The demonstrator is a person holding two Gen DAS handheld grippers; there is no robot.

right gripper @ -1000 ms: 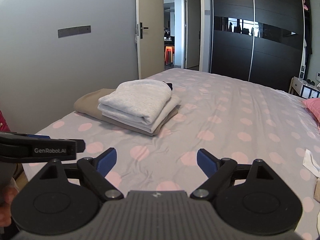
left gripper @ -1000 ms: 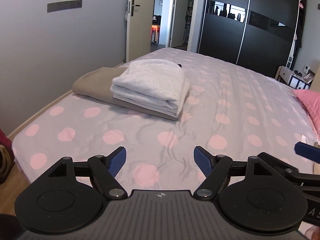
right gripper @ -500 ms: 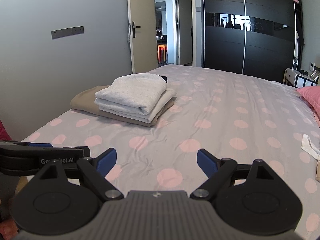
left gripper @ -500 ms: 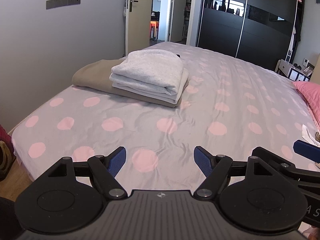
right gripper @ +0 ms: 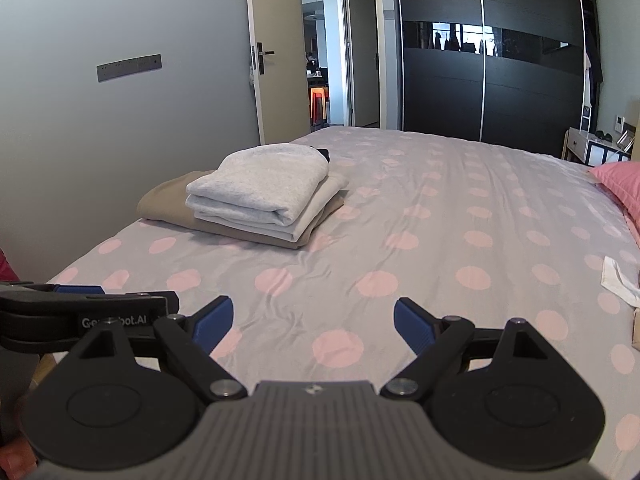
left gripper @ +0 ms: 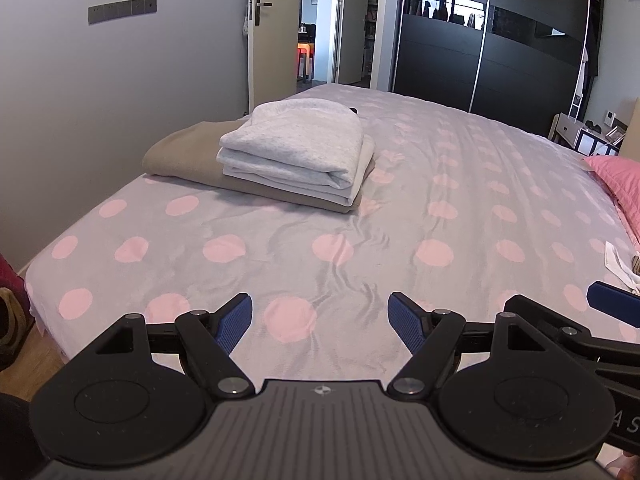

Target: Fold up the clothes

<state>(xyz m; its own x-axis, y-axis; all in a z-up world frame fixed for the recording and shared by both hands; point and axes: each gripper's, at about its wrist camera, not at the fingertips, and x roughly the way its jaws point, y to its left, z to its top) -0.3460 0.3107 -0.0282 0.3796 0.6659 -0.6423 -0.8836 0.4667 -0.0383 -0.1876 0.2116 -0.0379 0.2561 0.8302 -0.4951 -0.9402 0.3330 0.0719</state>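
1. Bedroom, dotted bed (left gripper: 320,256): left tongs (left gripper: 320,322) and right tongs (right gripper: 313,322) both gape wide, nothing held.
2. Since a second ago the view rides lower; both hover over bare sheet.
3. Folded stack (left gripper: 296,154) sits far-left, well apart; white cloth (right gripper: 618,280) at right edge looks next.

Both wrist views low over bed (left gripper: 360,264), facing wardrobe (right gripper: 480,80), sharing folded stack (left gripper: 292,152)

light: soft daylight | focus: sharp | edges: fisheye-bent, dark corners
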